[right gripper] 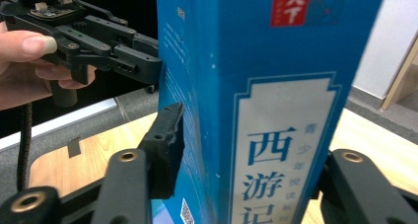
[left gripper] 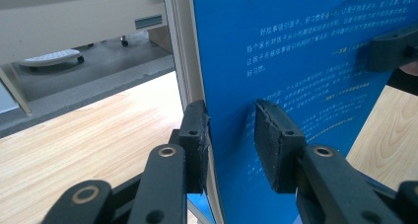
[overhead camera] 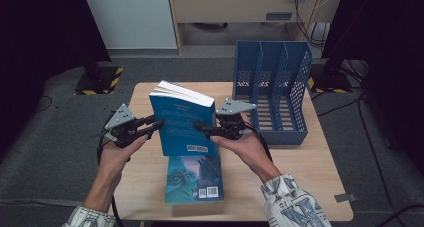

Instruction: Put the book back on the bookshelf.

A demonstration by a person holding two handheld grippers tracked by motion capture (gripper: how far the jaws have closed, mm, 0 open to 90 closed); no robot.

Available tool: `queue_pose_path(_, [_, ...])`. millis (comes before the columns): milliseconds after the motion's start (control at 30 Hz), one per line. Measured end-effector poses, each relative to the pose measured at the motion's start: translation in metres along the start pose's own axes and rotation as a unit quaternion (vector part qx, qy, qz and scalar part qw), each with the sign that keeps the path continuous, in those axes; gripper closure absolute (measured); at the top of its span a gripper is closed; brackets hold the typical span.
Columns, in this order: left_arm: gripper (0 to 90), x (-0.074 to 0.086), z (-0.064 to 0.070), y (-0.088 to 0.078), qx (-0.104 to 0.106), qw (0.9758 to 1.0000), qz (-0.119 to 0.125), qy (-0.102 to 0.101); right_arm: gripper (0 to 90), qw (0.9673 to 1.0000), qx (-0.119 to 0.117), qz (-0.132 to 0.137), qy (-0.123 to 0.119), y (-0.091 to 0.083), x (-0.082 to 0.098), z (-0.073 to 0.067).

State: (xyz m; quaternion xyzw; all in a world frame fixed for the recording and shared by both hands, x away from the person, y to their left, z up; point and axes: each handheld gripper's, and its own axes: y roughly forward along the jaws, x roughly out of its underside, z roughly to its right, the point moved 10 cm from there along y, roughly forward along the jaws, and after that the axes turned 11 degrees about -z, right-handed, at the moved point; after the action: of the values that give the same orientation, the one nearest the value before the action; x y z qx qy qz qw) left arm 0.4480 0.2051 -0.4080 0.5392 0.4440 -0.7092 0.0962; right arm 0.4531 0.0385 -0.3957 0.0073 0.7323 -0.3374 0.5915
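While pinched upright by left gripper, book is kept left of rack.
Spine is straddled by right gripper, pads parted.

Blue book, perhaps white lettering
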Motion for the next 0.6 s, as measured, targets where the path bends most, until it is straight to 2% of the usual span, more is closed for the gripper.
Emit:
queue_pose_path(200, [66.2, -0.001, -0.001, 0.002, -0.004, 1.0000, 0.000, 0.000, 48.3, 1.0000, -0.004, 0.004, -0.005, 0.002, -0.002, 0.002])
queue_pose_path(467, [68.1, -0.001, -0.001, 0.002, -0.003, 1.0000, 0.000, 0.001, 44.8, 0.9999, -0.011, 0.002, -0.013, 0.008, -0.011, 0.000])
queue_pose_path(533, [68.6, -0.001, 0.000, 0.002, -0.004, 1.0000, 0.001, 0.002, 46.9, 0.9998, -0.011, 0.008, -0.014, 0.008, -0.014, 0.000])
queue_pose_path(600, [69.0, -0.002, 0.000, 0.003, -0.003, 1.0000, 0.002, 0.002, 52.6, 0.9997, -0.011, 0.015, -0.013, 0.008, -0.016, -0.001])
